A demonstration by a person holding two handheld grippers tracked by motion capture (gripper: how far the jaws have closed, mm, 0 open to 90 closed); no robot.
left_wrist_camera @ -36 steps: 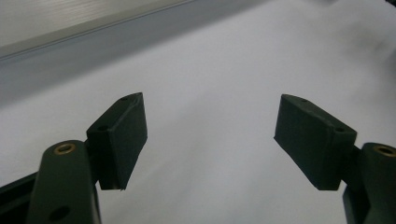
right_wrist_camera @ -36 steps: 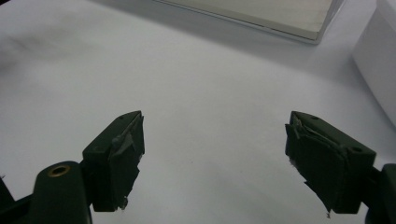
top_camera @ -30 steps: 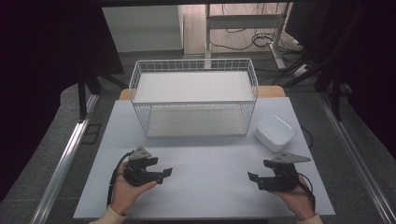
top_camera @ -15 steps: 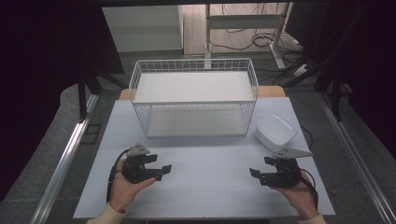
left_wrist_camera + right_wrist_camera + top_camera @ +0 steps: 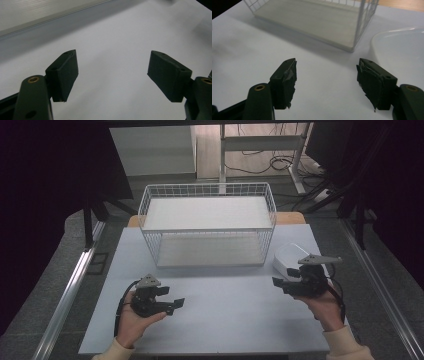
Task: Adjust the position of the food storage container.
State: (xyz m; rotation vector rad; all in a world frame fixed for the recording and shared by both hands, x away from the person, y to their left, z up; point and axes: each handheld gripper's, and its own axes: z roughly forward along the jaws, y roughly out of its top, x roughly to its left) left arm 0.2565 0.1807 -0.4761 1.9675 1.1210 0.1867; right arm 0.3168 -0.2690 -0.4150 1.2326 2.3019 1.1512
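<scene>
No task is given. My left gripper rests low over the white table at front left, held in a hand, jaws pointing right. It is open with nothing between its pads. My right gripper is held above the table at front right, jaws pointing left, just in front of a white dish. Its jaws have just been closing a little but still stand apart, with only bare table between them. The dish lies ahead on the right in the right gripper view.
A white wire basket with a pale board floor stands at the back middle of the table; its near corner is ahead of my right gripper. A metal rail runs beyond the table's edge. Dark floor and cables surround the table.
My right hand has lifted its gripper off the table and carried it farther back, close to the white dish. The left hand has stayed in place.
</scene>
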